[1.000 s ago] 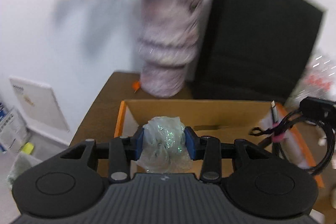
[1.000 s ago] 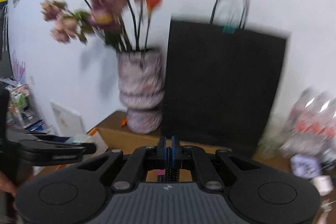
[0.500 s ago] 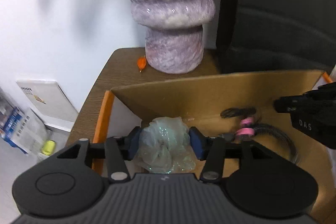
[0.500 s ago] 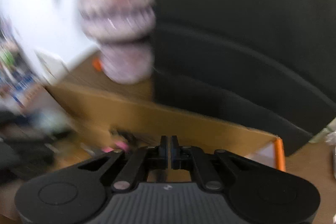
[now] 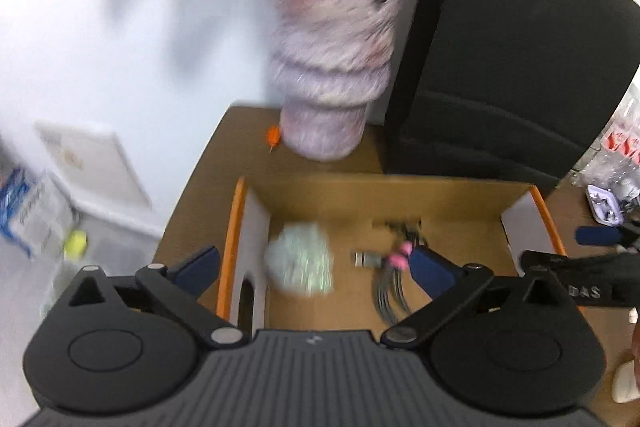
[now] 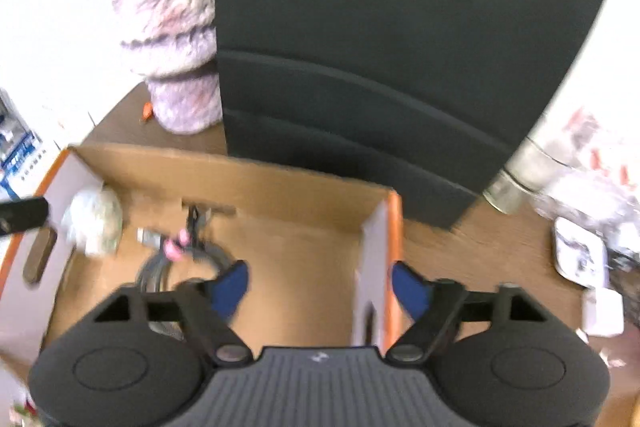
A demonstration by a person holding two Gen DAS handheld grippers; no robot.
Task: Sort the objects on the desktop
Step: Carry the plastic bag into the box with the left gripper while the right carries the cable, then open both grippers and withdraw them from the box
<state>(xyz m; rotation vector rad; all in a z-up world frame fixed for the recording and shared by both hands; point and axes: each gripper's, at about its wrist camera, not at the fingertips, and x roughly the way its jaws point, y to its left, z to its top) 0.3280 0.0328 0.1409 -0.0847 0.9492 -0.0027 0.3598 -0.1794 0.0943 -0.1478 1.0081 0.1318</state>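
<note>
Left gripper point(image 5: 316, 269) nearest the lens, pointing down into the box, jaws spread wide and just been opening, nothing between the blue pads point(image 5: 430, 269); one pad sits outside the box's orange left rim, the other over the cable. Right gripper point(image 6: 320, 285) likewise released, jaws just been opening, empty; its pads straddle the box's right end wall, one inside, one outside. Below both: open cardboard box point(image 5: 400, 191) with orange edges and white end walls, resting on a brown wooden surface point(image 5: 204, 187). On the box floor, a crumpled ball of pale green plastic wrap point(image 5: 300, 263) lies free near the left wall, blurred, no pad touching it. Just beside it toward the middle, a coiled grey cable point(image 5: 386, 291) bound with a pink tie point(image 5: 398, 259), its metal plug point(image 5: 368, 258) pointing at the wrap. Right wrist view shows the same pair at the box's left end, wrap point(image 6: 94, 221) and cable point(image 6: 168, 267), the right half of the floor bare. Beyond the box: a mottled pink-grey vase point(image 5: 332, 67) with stems standing on the surface, a small orange scrap point(image 5: 274, 135) at its foot. Next to the vase, a black paper bag point(image 5: 512, 59) upright against the white wall. Far right, blurred clutter, not identifiable.
</note>
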